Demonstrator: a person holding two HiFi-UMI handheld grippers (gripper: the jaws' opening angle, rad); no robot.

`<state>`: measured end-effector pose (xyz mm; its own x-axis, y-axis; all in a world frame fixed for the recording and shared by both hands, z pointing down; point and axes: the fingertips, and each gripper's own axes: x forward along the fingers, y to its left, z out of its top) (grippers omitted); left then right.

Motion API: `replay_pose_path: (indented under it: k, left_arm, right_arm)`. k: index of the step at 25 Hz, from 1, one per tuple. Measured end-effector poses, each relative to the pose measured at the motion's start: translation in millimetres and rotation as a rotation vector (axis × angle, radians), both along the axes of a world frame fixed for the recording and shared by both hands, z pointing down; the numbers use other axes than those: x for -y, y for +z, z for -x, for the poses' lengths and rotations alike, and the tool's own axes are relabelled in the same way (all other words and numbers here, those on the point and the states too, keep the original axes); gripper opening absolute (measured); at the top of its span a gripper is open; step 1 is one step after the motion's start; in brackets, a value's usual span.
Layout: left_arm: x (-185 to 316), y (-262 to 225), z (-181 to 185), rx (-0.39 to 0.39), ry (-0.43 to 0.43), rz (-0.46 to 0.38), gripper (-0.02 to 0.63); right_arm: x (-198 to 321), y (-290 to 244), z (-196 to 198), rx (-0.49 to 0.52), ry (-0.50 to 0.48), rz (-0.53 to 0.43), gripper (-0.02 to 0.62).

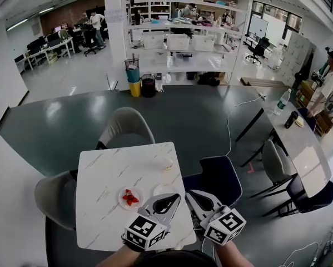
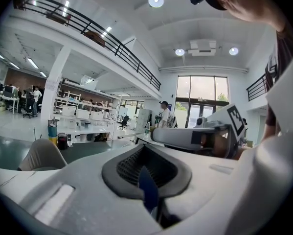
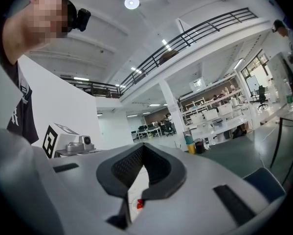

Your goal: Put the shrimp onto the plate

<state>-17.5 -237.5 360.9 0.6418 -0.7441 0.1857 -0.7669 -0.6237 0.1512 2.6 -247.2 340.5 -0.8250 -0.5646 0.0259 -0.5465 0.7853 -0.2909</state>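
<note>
The left hand-held gripper (image 1: 174,198), jaws together, hovers near the shrimp (image 1: 130,197).

On your table (image 1: 99,204), the shrimp (image 1: 130,197) lie in a dish (image 1: 122,201) just left of the plate (image 1: 163,189). Your left gripper (image 1: 174,197) overlaps the plate's near edge. Your right gripper (image 1: 190,195) sits beside it, past the table's right edge.

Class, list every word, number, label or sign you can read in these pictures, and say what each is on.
No readable text.
Black-and-white square markers on the left gripper and right gripper: patterns, not words.
White print on the person's dark shirt: too blurred.
</note>
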Motion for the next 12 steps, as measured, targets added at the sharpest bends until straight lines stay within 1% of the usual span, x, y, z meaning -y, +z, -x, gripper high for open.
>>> replay_pose_path:
  k: [12]
  left_arm:
    - [3.9,2.2,7.4,-0.006,-0.016,0.004,0.009]
  right_arm:
    - [3.2,-0.6,8.5,-0.014,-0.016,-0.008,0.002]
